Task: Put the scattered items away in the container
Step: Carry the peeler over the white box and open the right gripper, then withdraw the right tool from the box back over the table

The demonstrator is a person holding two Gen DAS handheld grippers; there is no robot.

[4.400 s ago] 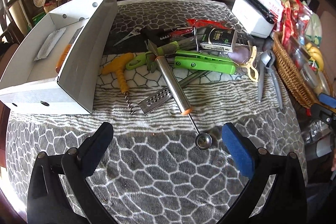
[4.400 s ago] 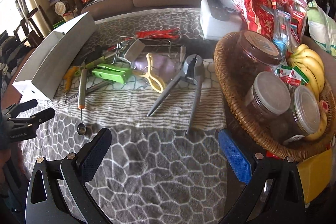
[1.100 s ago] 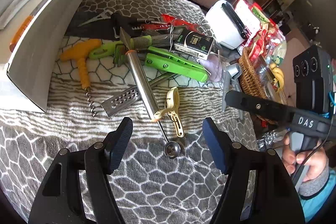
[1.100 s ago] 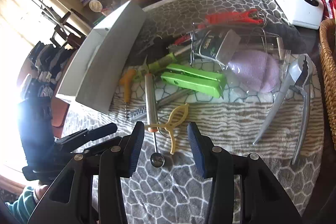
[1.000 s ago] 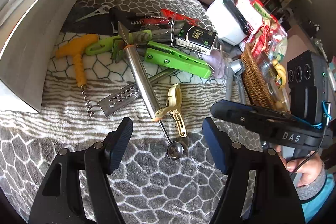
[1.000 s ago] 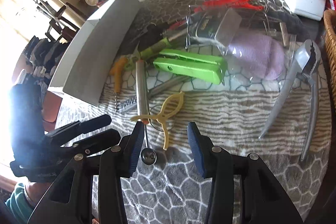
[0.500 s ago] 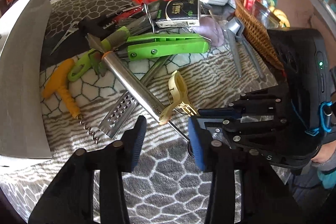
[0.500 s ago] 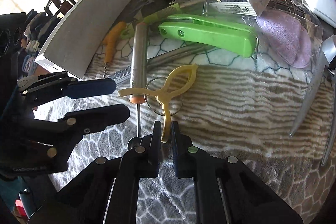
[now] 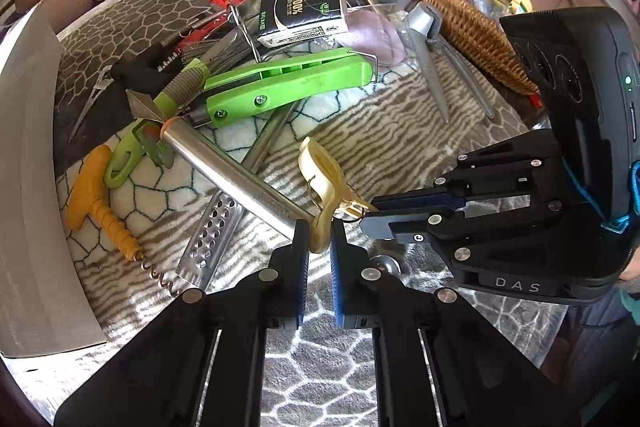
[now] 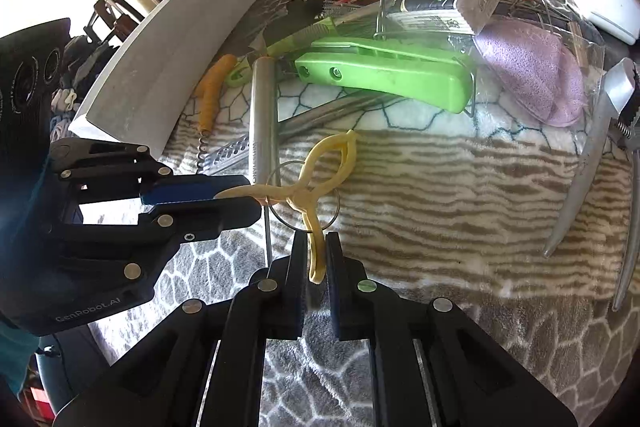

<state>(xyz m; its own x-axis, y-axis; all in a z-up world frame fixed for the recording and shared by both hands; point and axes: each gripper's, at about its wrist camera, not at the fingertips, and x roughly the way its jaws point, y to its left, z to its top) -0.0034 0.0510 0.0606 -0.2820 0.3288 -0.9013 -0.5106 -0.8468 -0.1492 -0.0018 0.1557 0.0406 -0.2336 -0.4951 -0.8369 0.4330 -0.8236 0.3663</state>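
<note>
- Just off the near end of the steel tube tool (image 9: 236,181), both of your grippers are on one item: the cream plastic peeler (image 9: 326,183), a forked piece with two legs and a wire ring through its crossing.
- Left gripper (image 9: 320,239): fingers nearly together, clamped on one leg of the peeler. That leg runs straight down into the gap, in line with the fingers.
- Right gripper (image 10: 317,259): same story in the right wrist view, pads pinched on the other leg (image 10: 316,259), leg axis also along the fingers.
- The two grippers meet at roughly a right angle, each holding one leg of the fork. The looped head points away from both, toward the green plastic handle (image 9: 288,87).
- Peeler looks lifted slightly off the blanket (image 9: 400,147); I can't tell whether the head touches the tube.
- Relation that matters: the white box (image 9: 28,187) sits on the far side of the tube tool from the right gripper, and beside your left gripper. Left is the nearer hand.
- My read: the right should let go and the left should carry the peeler across the tube to the box. Pulling with both risks twisting the fork.
- The wire ring (image 10: 304,197) hangs close by the tube's thin shaft (image 10: 266,235), so a snag is possible on the way.
</note>
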